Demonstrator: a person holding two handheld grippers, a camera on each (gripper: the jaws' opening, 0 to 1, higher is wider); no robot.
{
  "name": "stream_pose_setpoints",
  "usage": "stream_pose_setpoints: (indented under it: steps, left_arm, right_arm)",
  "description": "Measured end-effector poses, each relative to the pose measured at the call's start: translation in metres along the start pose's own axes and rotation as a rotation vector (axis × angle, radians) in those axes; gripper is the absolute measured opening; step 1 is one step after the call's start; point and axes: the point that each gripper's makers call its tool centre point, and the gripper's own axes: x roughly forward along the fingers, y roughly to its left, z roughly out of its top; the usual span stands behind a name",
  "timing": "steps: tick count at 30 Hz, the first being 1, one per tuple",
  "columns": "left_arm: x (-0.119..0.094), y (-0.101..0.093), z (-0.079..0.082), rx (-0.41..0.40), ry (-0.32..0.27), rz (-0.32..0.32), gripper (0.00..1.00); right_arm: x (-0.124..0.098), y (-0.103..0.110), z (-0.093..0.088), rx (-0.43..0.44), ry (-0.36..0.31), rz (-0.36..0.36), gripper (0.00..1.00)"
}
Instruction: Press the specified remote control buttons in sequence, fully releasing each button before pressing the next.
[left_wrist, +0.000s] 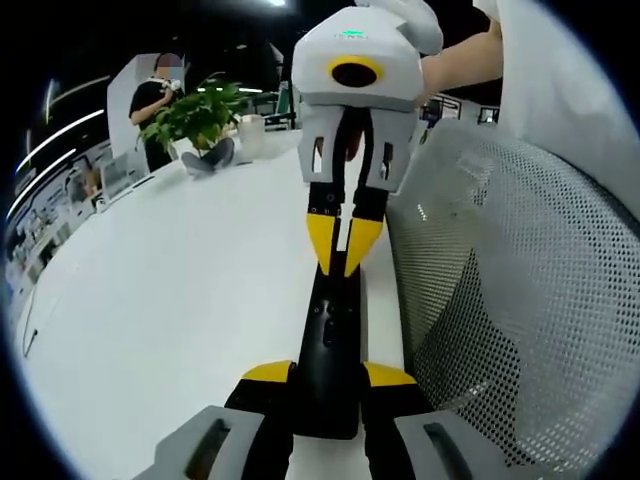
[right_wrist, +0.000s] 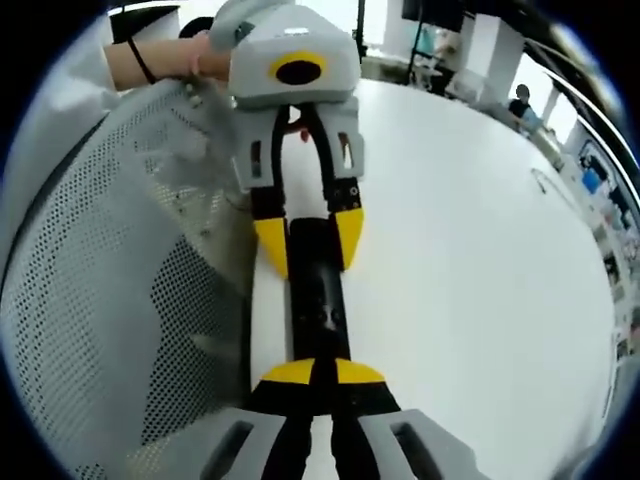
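White table, left gripper gripping remote

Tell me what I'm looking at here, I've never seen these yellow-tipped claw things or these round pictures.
Each round picture comes from a camera riding on a hand-held gripper, looking along its own jaws. A person holds one in each hand. In the left gripper view, the left gripper clamps the near end of a long black remote control lying on a white table. The right gripper faces it, yellow tips closed together over the remote's far end. The right gripper view shows the same from the opposite end. A white mesh chair back stands alongside, and a potted plant sits farther off.
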Motion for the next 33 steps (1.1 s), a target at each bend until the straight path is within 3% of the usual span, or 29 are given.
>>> stream_pose_setpoints:
  steps: [3,12,15,17,20,33]
  left_arm:
    - [-0.0001,-0.0003,0.0,0.003,0.002,-0.001,0.25]
    - [0.0003,-0.0004,-0.0001,0.006,0.004,-0.004,0.25]
    - [0.0002,-0.0004,-0.0001,0.004,0.004,-0.003,0.25]
    - [0.0002,-0.0003,-0.0001,0.003,0.004,-0.002,0.25]
    - [0.0001,-0.0002,0.0,0.001,0.003,0.0,0.25]
    - [0.0,-0.0001,-0.0002,-0.001,0.001,0.002,0.25]
  right_arm:
    - [0.0011,0.0006,-0.0003,-0.094,0.039,0.011,0.01]
    - [0.0033,-0.0009,0.0003,-0.098,0.133,0.047,0.01]
    - [0.0019,-0.0012,-0.0008,-0.046,0.114,0.036,0.01]
    - [0.001,-0.0009,-0.0015,-0.048,0.084,0.028,0.01]
    - [0.0001,-0.0017,0.0001,0.02,0.029,0.006,0.01]
    - [-0.0015,-0.0017,-0.0014,-0.013,0.015,-0.023,0.0]
